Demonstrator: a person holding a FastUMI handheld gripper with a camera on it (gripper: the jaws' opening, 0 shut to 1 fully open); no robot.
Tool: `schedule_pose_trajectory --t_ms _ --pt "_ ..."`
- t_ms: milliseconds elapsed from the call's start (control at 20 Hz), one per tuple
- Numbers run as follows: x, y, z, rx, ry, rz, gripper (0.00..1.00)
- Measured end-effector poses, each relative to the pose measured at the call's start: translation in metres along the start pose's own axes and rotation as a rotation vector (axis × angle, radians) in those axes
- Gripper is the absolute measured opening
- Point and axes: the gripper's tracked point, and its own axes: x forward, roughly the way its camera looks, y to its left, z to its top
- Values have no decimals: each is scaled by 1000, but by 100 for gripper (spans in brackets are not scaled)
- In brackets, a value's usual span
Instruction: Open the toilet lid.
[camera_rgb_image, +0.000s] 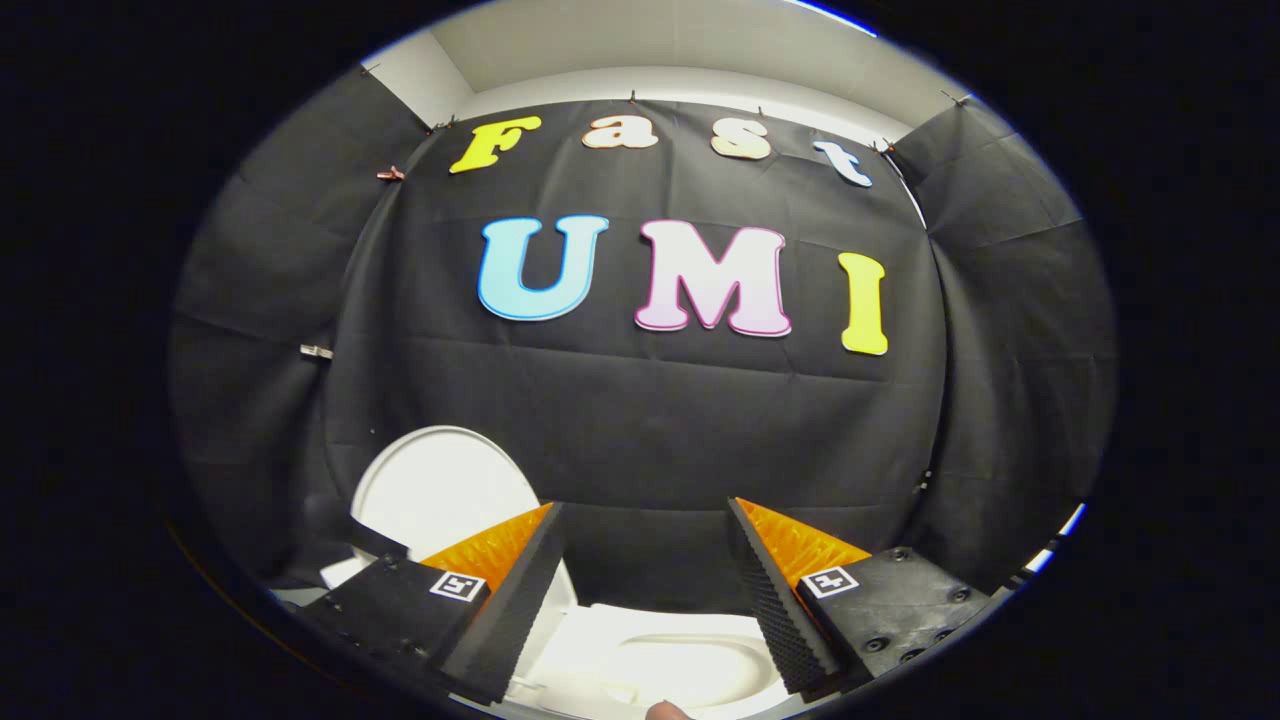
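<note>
Since the toilet lid (440, 490) already stands raised, leaning back toward the booth wall (640, 420), it sits beyond and just behind the left finger, w/ its long axis running up from the hinge end of the toilet. The gripper (645, 590) is spread wide and holds nothing; the open seat and bowl (680, 660) lie low between the fingers, just ahead of them. Judged from this, the lid is up approx. fully, so the next move likely needs only clearance back from the rim, no further lift.
</note>
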Motion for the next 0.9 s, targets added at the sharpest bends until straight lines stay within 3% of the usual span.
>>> schedule_pose_trajectory --t_ms 450,900 --pt "25 -121 -75 -30 38 -92 98" --pt "38 -171 -136 -26 92 -108 99"
